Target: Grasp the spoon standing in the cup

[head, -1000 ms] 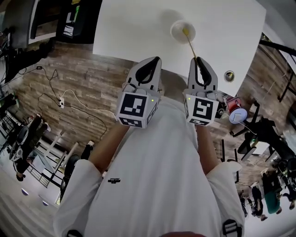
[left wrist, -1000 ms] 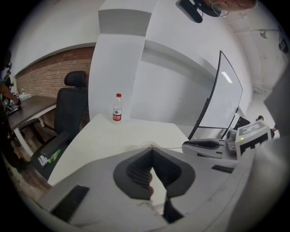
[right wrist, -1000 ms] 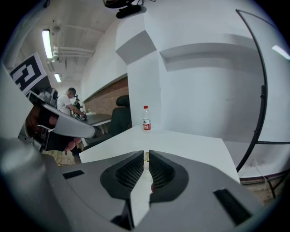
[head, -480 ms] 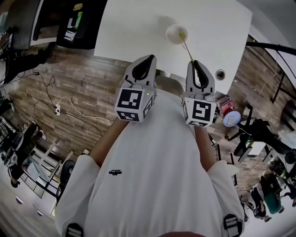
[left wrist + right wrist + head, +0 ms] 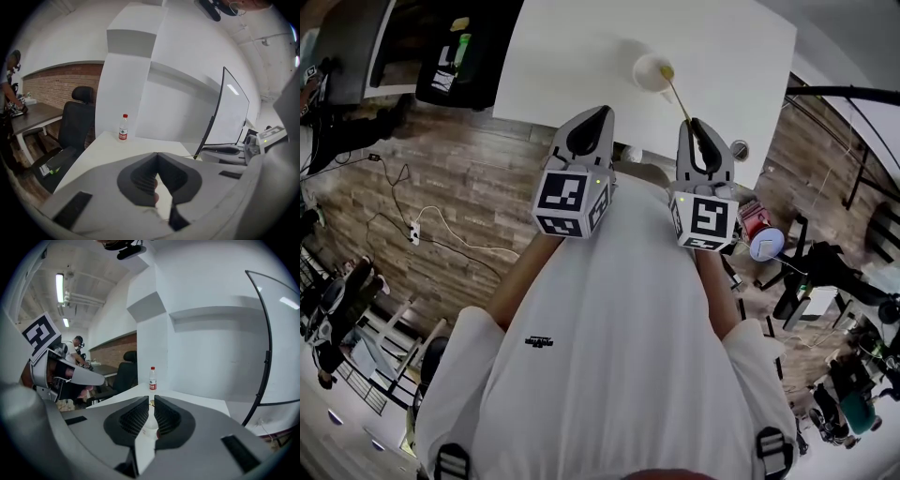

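Jaws slightly apart on right gripper, spoon in cup just beyond; left gripper pressed together.

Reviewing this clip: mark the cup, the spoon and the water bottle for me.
cup point(image 5: 647, 73): head view, on its white open top.
spoon point(image 5: 678, 94): head view, midway along its thin handle.
water bottle point(image 5: 123, 128): left gripper view, middle of its body.

A white table fills the far side. A water bottle with a red label stands upright at its far edge. A black office chair sits left of it, a curved monitor right. A white cable trails over the wooden floor.
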Available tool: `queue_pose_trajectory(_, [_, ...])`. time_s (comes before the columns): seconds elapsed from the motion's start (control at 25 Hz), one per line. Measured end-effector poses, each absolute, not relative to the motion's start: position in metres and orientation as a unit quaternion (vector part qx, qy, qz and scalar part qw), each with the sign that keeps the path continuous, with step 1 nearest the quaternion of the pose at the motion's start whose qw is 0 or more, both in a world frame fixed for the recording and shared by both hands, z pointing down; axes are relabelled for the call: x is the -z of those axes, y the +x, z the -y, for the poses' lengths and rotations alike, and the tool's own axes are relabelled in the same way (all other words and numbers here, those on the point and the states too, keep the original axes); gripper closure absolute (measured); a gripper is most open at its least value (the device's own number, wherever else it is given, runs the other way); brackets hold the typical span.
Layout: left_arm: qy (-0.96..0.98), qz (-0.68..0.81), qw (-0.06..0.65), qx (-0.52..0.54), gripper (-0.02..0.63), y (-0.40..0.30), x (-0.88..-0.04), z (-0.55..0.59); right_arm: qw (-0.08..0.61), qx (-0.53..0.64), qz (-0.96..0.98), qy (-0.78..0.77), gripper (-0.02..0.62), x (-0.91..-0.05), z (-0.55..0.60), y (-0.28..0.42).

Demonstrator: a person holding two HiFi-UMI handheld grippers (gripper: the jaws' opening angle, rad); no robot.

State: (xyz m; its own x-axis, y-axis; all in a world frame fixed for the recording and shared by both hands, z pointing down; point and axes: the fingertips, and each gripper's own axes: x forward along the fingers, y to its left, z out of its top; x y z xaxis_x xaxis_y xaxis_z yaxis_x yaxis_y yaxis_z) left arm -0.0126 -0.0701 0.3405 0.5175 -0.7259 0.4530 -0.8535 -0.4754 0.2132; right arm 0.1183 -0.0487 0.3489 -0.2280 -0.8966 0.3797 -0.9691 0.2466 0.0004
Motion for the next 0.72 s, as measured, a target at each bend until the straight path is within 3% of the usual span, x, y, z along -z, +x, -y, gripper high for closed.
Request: queue_pose_trajectory(0.72, [0.854, 0.457, 0.199, -0.152, 0.611, 0.008, -0.331, 0.068, 0.145, -0.123, 0.780, 0.596, 0.557, -0.342, 0.048, 0.122])
